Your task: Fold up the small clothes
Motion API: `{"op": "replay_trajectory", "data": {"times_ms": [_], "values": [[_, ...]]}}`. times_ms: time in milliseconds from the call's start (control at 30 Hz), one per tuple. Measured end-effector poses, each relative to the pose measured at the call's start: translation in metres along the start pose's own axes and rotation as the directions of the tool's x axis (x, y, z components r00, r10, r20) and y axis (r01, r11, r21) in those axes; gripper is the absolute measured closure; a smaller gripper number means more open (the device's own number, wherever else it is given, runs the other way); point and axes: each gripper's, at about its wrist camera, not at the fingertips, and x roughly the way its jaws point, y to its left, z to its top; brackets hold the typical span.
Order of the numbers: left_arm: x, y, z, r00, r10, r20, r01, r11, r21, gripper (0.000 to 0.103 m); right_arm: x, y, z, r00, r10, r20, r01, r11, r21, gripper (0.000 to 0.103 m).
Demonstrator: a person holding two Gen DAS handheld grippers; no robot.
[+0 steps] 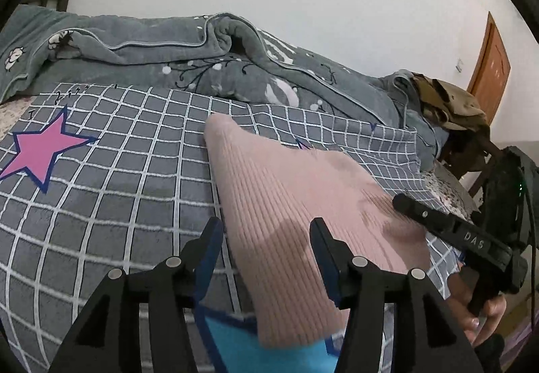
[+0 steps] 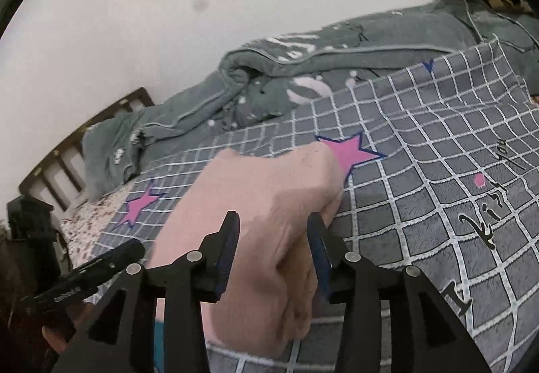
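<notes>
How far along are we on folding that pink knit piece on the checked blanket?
Done: the pink knit garment lies doubled on the checked blanket, a fold bulging in the right wrist view. In hand: nothing; the left gripper and right gripper stand open above it. Left: perhaps a final tidy; no other small clothes clearly show.

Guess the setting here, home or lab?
Most likely a home bedroom: a bed with a checked cover, a rumpled grey quilt along the wall, a slatted wooden headboard and a wooden door.
</notes>
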Motion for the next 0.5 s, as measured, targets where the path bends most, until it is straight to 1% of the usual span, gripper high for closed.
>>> {"op": "replay_trajectory", "data": {"times_ms": [167,267,300,333,367,400,433,500], "values": [[0.014,-0.002,0.007,1.0,-0.007,-0.009,0.006,0.999,-0.042,0.05,0.026,-0.013,0.005,0.998,-0.002,-0.062,0.007,0.997,0.075,0.062],[0.022,-0.005,0.008,1.0,0.011,-0.021,-0.012,0.999,-0.043,0.048,0.037,-0.014,0.005,0.995,0.009,-0.099,-0.001,0.997,0.079,0.062],[0.023,-0.006,0.008,1.0,0.015,-0.022,-0.016,0.999,-0.045,0.048,0.04,-0.013,0.004,0.994,0.001,-0.107,0.007,0.998,0.069,0.063],[0.025,-0.006,0.008,1.0,0.015,-0.024,-0.016,0.999,-0.048,0.047,0.04,-0.012,0.004,0.995,-0.007,-0.096,0.012,0.998,0.055,0.072],[0.026,-0.006,0.008,1.0,0.013,-0.025,-0.014,0.999,-0.051,0.046,0.038,-0.01,0.003,0.997,-0.017,-0.08,0.021,0.999,0.047,0.076],[0.027,-0.006,0.008,1.0,0.013,-0.025,-0.014,0.998,-0.054,0.046,0.036,-0.007,0.003,0.998,-0.033,-0.058,0.035,0.999,0.037,0.084],[0.027,-0.005,0.008,1.0,0.016,-0.024,-0.017,0.998,-0.058,0.045,0.031,-0.004,0.003,0.998,-0.049,-0.032,0.05,0.998,0.028,0.087],[0.026,-0.005,0.008,1.0,0.018,-0.021,-0.019,0.998,-0.064,0.045,0.022,0.002,0.001,0.997,-0.066,0.027,0.066,0.998,0.012,0.088]]}}
